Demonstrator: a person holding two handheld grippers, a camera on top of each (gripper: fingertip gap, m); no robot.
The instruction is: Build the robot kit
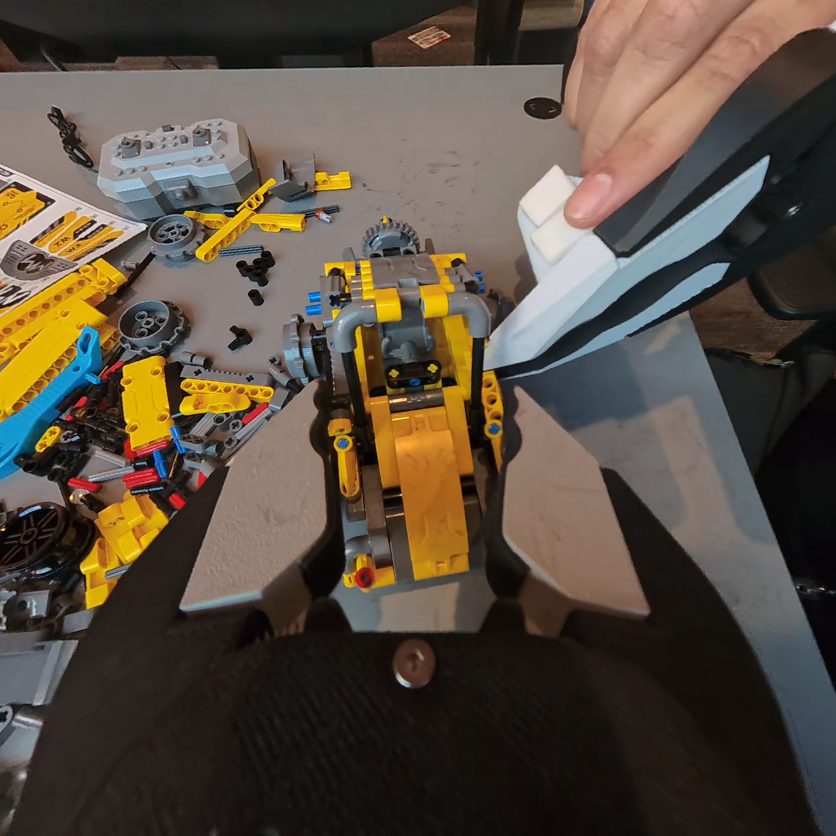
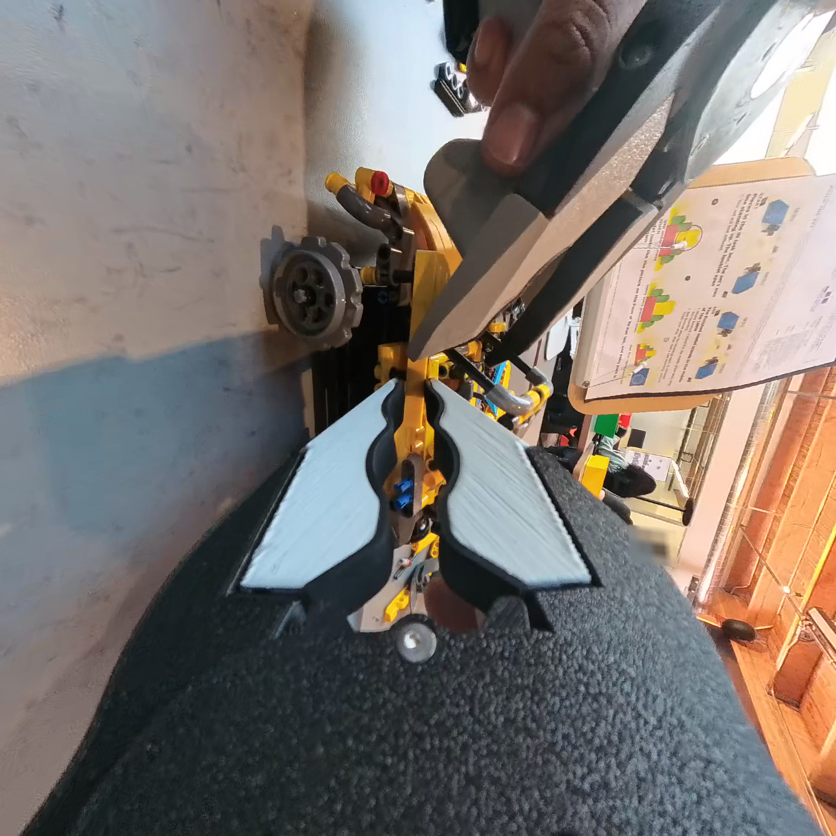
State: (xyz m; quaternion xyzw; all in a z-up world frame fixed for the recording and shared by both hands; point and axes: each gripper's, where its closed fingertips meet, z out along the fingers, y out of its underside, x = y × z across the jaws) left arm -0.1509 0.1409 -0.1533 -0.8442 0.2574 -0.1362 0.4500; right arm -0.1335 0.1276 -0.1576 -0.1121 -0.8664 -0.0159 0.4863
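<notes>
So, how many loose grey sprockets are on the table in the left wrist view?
2. One sprocket lies beside the sticker sheet; the other is nearer, by the blue piece. Others may be buried in the parts pile.

Looks like an indoor public hobby or building-toy workspace, maybe shop or exhibit area. Scuffed grey table (image 1: 407, 135) strewn on the left with loose yellow, black, red building-toy parts (image 1: 135, 429) and a sticker sheet (image 1: 40, 235). Right view: illustrated instruction board (image 2: 705, 289), glass railings (image 2: 769, 520), orange-lit wood floor (image 2: 778, 705).
</notes>
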